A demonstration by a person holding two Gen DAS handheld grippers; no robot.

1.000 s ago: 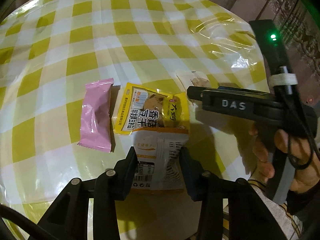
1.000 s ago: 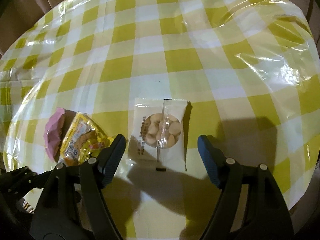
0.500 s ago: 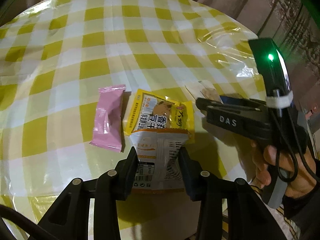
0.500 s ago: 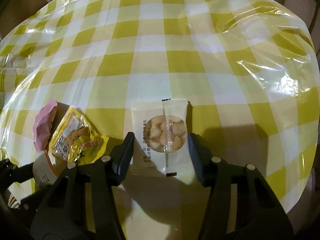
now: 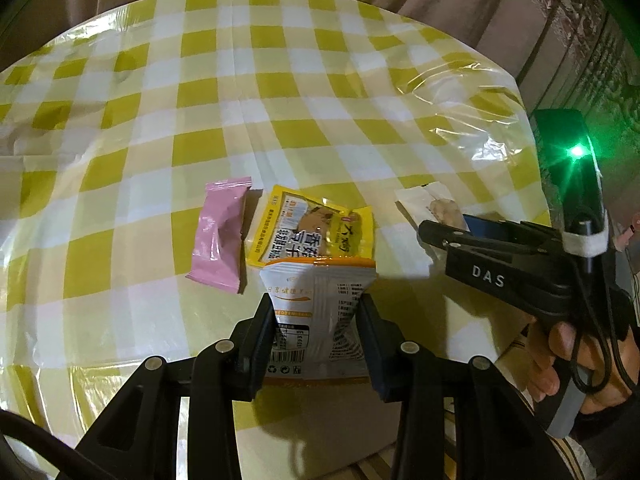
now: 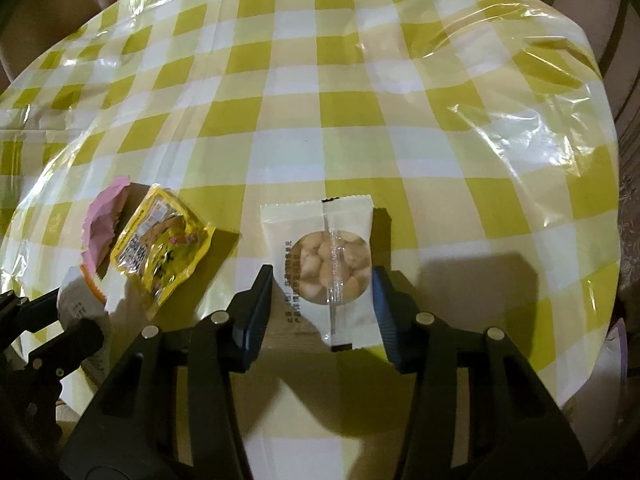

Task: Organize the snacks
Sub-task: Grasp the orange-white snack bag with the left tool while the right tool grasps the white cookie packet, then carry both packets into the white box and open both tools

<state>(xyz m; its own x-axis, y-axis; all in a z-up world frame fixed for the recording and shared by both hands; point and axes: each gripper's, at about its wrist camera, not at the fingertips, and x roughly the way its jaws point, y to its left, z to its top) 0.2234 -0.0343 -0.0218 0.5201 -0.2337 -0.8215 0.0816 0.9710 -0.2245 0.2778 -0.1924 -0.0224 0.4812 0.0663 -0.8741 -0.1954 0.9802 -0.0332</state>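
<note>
Left gripper clamps white-orange packet; right gripper, just closing, pinches windowed nut packet sidewise: light, crinkly, slippery film, contents crushable

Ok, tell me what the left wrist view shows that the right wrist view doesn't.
Only the left wrist view: the person's hand on the right claw's handle, its green light, and the whole pink packet.

Only the right wrist view: the nut packet's clear window, with the right claw closing onto that packet.

Both: the checked tablecloth, the yellow packet, the nut packet, and the white-and-orange packet gripped by the left claw.
</note>
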